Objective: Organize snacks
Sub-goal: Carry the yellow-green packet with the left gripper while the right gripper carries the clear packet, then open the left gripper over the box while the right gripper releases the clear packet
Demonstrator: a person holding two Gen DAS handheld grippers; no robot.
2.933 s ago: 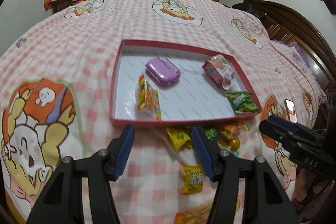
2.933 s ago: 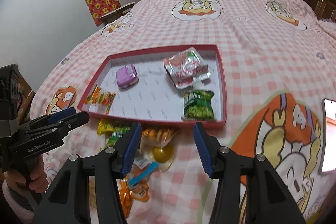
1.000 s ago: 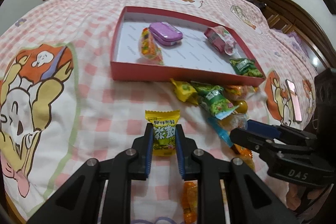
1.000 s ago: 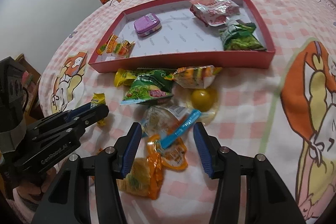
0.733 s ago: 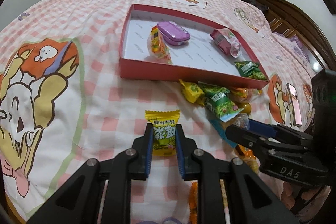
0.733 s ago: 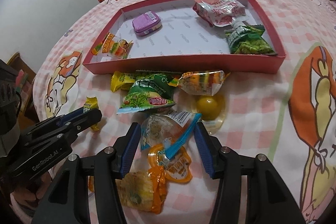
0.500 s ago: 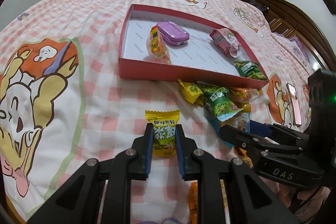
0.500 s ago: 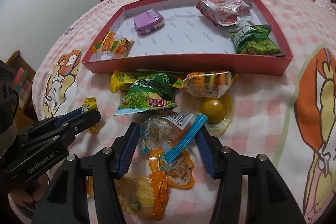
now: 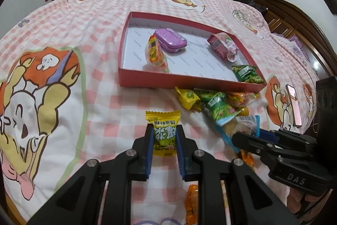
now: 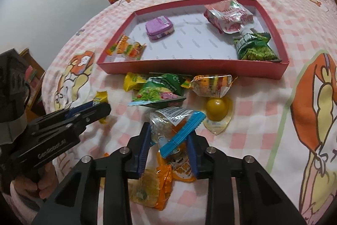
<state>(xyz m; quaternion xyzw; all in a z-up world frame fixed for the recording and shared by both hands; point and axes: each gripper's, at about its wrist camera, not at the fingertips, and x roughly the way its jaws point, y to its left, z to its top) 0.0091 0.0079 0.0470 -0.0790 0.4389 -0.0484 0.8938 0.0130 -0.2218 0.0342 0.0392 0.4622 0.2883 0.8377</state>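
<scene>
My left gripper (image 9: 163, 136) is shut on a small yellow candy packet (image 9: 163, 130) and holds it above the bedspread, in front of the red tray (image 9: 189, 82). It also shows in the right wrist view (image 10: 99, 104). My right gripper (image 10: 169, 138) has its jaws closed around a clear packet with a blue edge (image 10: 174, 128) in the loose snack pile. The tray (image 10: 193, 68) holds a purple tin (image 10: 160, 27), a striped candy bag (image 10: 128, 49), a pink pouch (image 10: 229, 15) and a green packet (image 10: 253, 49).
Loose snacks lie in front of the tray: green bag (image 10: 160, 91), yellow packet (image 10: 133, 80), striped candy (image 10: 211, 84), yellow jelly cup (image 10: 217, 108), orange packets (image 10: 181, 170). A phone (image 9: 293, 105) lies on the bed at right. Wardrobes stand beyond the bed.
My right gripper has moved forward and closed its jaws on the clear blue-edged packet. My left gripper still holds the yellow candy packet, almost unmoved.
</scene>
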